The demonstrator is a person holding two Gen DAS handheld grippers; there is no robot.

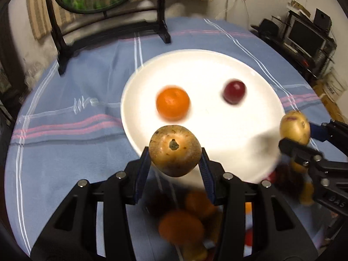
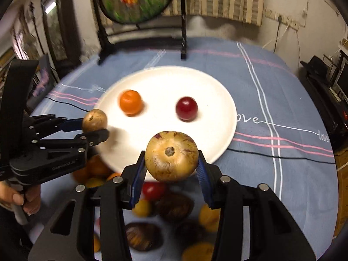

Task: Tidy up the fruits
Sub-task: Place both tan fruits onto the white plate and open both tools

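- Landmark: the white plate (image 1: 217,65) on the blue cloth (image 1: 65,108); every place below is given from it
- Left gripper (image 1: 175,152) is clamped on a brown fruit (image 1: 175,150), held in the air over the plate's near rim
- Right gripper (image 2: 171,156) grips a yellow fruit (image 2: 171,155) with purplish streaks, also over the near rim, towards the right side
- An orange (image 1: 173,104) and a red fruit (image 1: 235,91) already lie apart near the plate's middle
- A heap of loose fruit (image 2: 174,206) lies on the cloth just before the plate, under both tools
- The step, as I judge it, is carrying both fruits to the plate and setting them down
- To do it well: bring each fruit low over bare plate before letting go; round fruit will roll if dropped
- Pick spots clear of the orange and the red fruit, brown one left of centre, yellow one right, so nothing gets knocked
- Keep the two tools apart as they go in; they are close over the near rim
- Part the jaws slowly, then lift straight away
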